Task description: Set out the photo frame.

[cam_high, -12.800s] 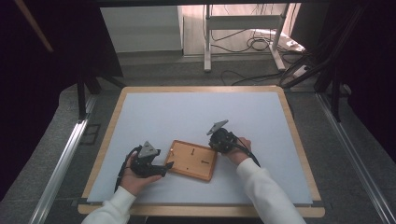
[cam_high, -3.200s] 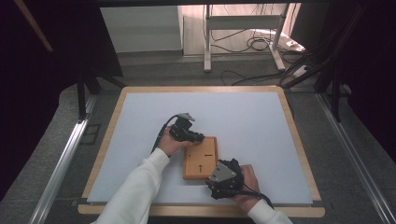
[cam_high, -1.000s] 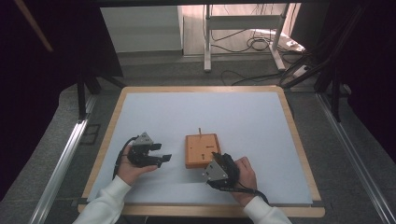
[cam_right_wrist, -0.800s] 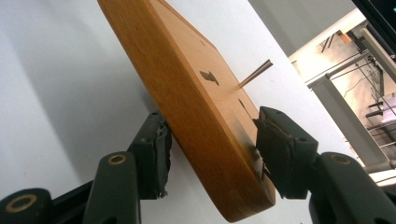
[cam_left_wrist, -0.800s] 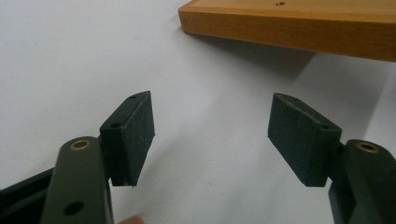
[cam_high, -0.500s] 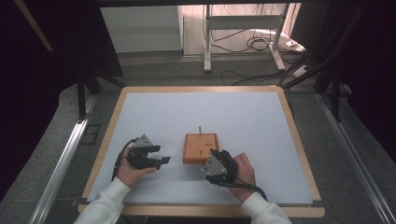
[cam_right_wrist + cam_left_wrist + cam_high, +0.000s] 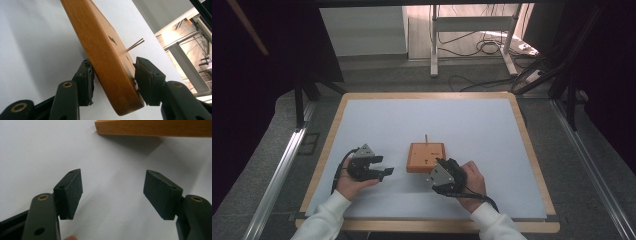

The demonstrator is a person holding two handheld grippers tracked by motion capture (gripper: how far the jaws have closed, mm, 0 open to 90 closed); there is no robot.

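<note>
Flat orange-brown wooden block (image 7: 426, 156) with thin upright peg (image 7: 426, 138) | right gripper (image 7: 113, 81) jaws just closing across its edge, pads touching both faces: seat squarely | left gripper (image 7: 112, 191) jaws wide, empty: keep clear

White sleeves (image 7: 328, 216) end at two black claws, each with flat rectangular pads (image 7: 72, 191), brass-ringed pivots and a trailing cable.

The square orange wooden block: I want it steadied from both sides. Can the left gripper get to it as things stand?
Probably yes. The left gripper is open, with bare white table surface between it and the square orange wooden block.
</note>
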